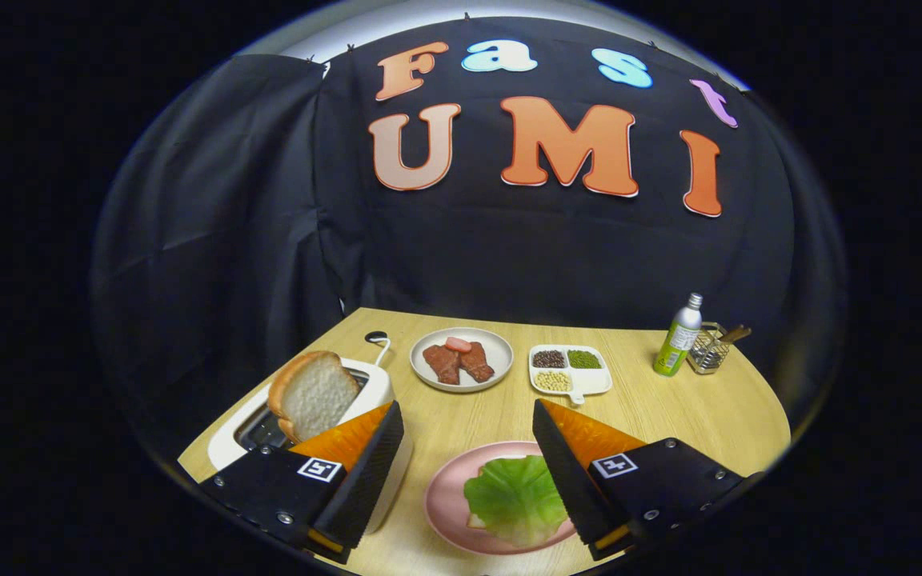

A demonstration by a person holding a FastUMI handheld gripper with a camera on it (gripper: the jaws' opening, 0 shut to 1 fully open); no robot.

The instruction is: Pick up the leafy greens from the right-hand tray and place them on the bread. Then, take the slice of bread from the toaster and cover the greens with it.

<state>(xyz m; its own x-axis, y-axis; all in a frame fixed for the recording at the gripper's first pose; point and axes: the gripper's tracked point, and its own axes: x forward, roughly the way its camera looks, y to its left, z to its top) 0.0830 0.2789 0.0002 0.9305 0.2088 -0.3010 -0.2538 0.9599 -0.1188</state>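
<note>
A green lettuce leaf (515, 498) lies on a slice of bread on the pink plate (446, 498), between my fingers and close to the right one. Only a sliver of that bread shows under the leaf. A second slice of bread (313, 394) stands tilted out of the white toaster (377, 382), just behind my left finger (369, 464). My gripper (467, 424) is open above the table with nothing between its fingers.
Beyond the fingers stand a white plate with pieces of meat (461, 360) and a white divided dish of beans (569, 370). Far right are a green bottle (679, 336) and a wire holder (709, 348). The wooden table (669, 416) ends at the black cloth.
</note>
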